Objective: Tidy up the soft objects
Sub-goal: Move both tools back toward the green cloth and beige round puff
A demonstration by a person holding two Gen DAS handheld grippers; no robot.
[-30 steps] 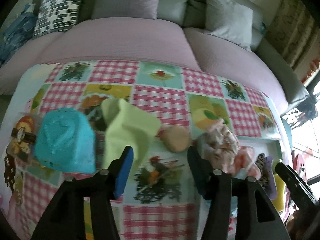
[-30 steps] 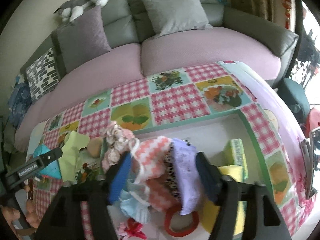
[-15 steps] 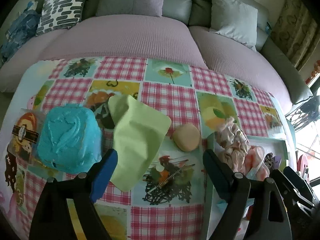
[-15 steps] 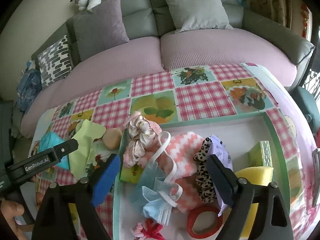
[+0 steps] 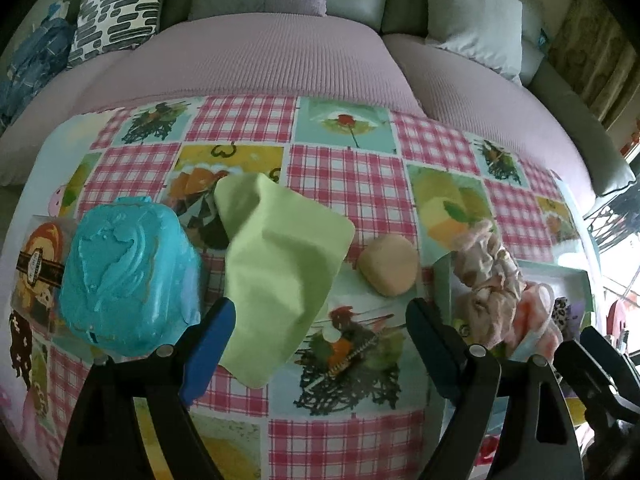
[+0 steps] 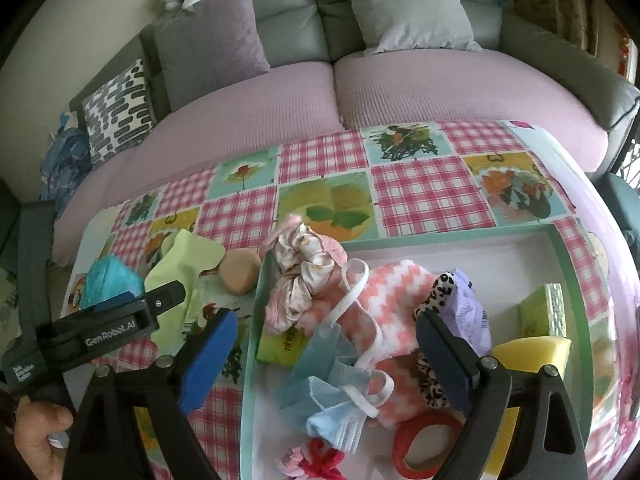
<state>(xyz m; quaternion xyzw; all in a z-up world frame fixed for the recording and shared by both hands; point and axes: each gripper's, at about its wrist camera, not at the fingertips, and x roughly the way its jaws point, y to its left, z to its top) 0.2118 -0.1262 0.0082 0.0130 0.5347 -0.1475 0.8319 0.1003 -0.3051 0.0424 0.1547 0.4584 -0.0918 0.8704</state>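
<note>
My left gripper (image 5: 320, 344) is open above the checked tablecloth (image 5: 344, 168), nothing between its fingers. Just ahead lie a light green cloth (image 5: 280, 272), a turquoise moulded lump (image 5: 128, 280) and a round tan puff (image 5: 388, 266). My right gripper (image 6: 326, 360) hangs open over the white tray (image 6: 440, 236). Under it lie a blue face mask (image 6: 332, 396) and a pink zigzag knit (image 6: 396, 292). A floral scrunchie (image 6: 304, 268) drapes over the tray's left rim. A leopard-print piece (image 6: 436, 292) and a purple piece (image 6: 472, 312) lie by the right finger.
The tray also holds a yellow sponge (image 6: 532, 352), a green sponge (image 6: 544, 312), a red tape ring (image 6: 424, 440) and a green packet (image 6: 280, 344). A pink sofa (image 6: 440, 88) with cushions runs along the table's far edge. A person's hand (image 6: 36, 432) grips the left tool.
Both grippers' jaws have spread wider. The right gripper drew back and left; the purple piece that hung between its fingers now lies in the tray. The green cloth has settled flatter.
</note>
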